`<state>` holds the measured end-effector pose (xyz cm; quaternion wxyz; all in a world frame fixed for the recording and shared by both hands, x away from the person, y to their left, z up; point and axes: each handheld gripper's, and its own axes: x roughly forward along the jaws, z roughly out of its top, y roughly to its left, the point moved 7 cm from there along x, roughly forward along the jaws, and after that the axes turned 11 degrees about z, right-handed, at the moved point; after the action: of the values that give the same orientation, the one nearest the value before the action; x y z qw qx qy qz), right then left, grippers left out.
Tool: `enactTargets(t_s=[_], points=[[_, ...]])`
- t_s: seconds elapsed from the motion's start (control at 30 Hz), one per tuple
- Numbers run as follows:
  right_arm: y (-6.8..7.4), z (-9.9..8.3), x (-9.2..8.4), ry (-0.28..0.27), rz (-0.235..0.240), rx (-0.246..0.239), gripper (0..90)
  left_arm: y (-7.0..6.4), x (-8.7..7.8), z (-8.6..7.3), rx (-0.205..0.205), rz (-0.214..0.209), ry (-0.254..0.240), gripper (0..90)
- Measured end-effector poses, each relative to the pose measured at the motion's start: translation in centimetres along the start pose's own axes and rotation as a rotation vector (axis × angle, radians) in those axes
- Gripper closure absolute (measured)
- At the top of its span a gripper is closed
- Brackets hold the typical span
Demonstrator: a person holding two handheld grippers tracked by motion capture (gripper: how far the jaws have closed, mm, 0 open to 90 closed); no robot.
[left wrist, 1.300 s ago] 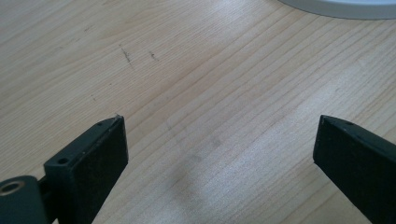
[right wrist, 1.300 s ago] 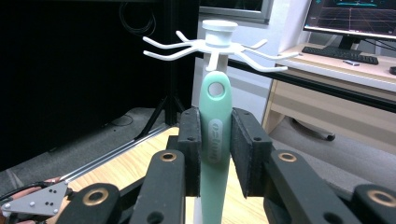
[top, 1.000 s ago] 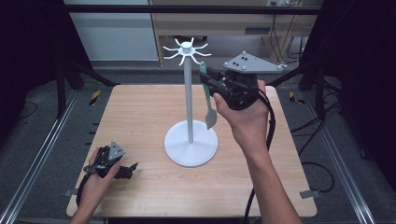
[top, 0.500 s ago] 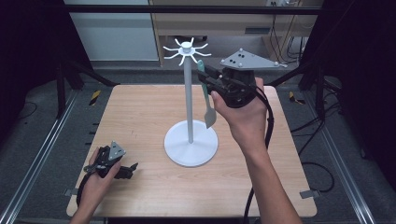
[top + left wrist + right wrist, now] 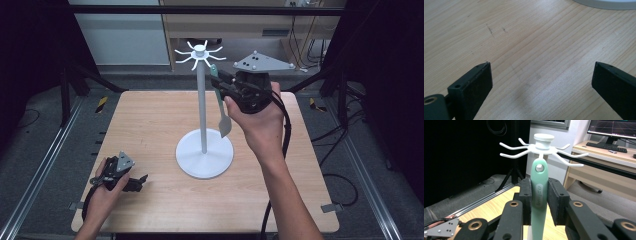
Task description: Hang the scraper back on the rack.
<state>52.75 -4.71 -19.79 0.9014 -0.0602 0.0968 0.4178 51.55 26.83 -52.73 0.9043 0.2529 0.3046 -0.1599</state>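
Note:
A white stand [image 5: 202, 115] with a round base [image 5: 205, 152] rises from the table's middle, its top a ring of thin hooks [image 5: 199, 52]. My right gripper [image 5: 216, 79] is held high beside the pole, shut on the green handle of a spatula [image 5: 223, 122] whose pale blade hangs down. In the right gripper view the handle [image 5: 539, 192] sits upright between the pads, its hanging hole just below the hooks [image 5: 541, 148]. My left gripper [image 5: 137, 182] rests on the table at the front left; its jaws stand wide apart over bare wood [image 5: 541, 75].
The wooden table [image 5: 150, 120] has metal rails along its left and right sides. Black stand legs rise at the back corners. A desk with a monitor and keyboard [image 5: 605, 146] stands behind the table.

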Motion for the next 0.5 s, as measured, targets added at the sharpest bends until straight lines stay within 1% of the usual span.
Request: enactTargets(t_s=[0.3, 0.5], points=[[0.04, -0.1, 0.27, 0.005, 0.006, 0.002, 74.4, -0.15, 0.04, 0.04, 0.004, -0.001, 0.0, 2.9], [0.01, -0.08, 0.45, 0.011, -0.001, 0.006, 74.3, -0.11, 0.05, 0.01, 0.002, -0.001, 0.0, 2.9]])
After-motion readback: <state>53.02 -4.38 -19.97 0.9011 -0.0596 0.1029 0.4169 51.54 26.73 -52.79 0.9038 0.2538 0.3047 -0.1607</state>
